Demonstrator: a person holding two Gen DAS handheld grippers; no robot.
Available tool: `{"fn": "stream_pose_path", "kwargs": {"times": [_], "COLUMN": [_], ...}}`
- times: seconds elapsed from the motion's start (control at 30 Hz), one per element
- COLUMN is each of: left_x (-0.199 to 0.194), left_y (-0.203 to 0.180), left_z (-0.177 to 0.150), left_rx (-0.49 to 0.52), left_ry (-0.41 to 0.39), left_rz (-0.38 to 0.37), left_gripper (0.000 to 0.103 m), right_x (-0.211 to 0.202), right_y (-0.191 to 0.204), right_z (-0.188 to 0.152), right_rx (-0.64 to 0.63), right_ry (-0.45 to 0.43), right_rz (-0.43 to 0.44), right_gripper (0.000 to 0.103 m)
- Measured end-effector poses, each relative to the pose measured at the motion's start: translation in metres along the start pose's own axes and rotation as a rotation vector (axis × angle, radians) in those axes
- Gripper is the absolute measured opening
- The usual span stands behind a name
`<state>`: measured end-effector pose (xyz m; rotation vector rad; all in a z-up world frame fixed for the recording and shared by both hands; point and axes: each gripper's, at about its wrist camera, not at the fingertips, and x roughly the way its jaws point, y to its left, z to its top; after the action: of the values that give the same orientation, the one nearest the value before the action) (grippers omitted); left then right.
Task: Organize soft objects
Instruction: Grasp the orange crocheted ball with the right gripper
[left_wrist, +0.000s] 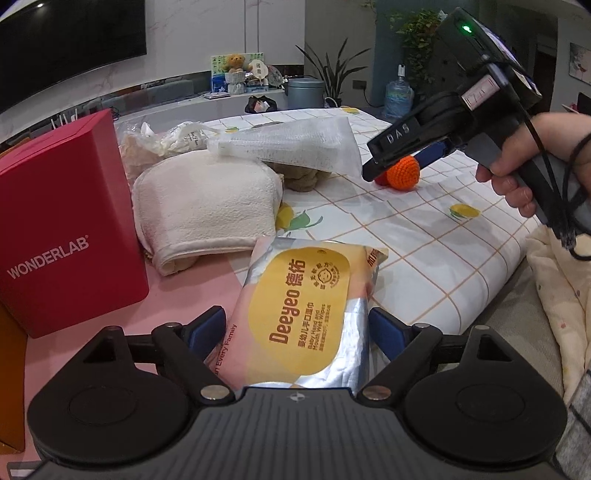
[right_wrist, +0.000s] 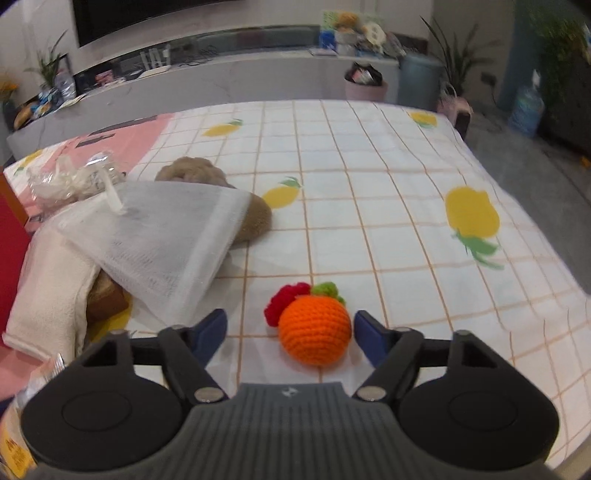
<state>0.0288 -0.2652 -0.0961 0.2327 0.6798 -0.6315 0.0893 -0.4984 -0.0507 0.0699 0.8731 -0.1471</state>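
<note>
A pack of Deeyeo baby wipes (left_wrist: 299, 310) lies flat on the table between the fingers of my left gripper (left_wrist: 295, 328). The jaws stand wide and the blue pads sit just off the pack's sides. An orange crochet ball (right_wrist: 314, 328) with red and green tufts rests on the checked tablecloth (right_wrist: 369, 184). My right gripper (right_wrist: 290, 330) straddles it, open. Its right pad is close to the ball and its left pad is well clear. In the left wrist view the right gripper (left_wrist: 399, 162), held by a hand, hangs over that orange ball (left_wrist: 406, 173).
A red WONDERLAB box (left_wrist: 62, 229) stands at the left. Beside it lie a folded cream towel (left_wrist: 207, 206), a white mesh bag (right_wrist: 159, 236), a brown plush (right_wrist: 255, 218) partly under the bag, and a crumpled plastic bag (left_wrist: 166, 140). A patterned blanket (left_wrist: 554, 277) hangs off the table's right edge.
</note>
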Motion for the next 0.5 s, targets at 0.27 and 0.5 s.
{"fn": "stream_pose_path", "kwargs": {"times": [0.27, 0.5], "left_x": [-0.009, -0.016], "left_y": [-0.003, -0.008], "left_z": [-0.003, -0.005], "left_rx": [0.002, 0.008], "left_ry": [-0.015, -0.017], "left_rz": [0.029, 0.072], "left_gripper": [0.081, 0.077], "right_x": [-0.001, -0.025], "right_y": [0.007, 0.001], "right_z": [-0.006, -0.005], "right_rx": [-0.067, 0.012], "right_ry": [0.019, -0.027], "right_rz": [-0.025, -0.019], "right_gripper": [0.041, 0.041]}}
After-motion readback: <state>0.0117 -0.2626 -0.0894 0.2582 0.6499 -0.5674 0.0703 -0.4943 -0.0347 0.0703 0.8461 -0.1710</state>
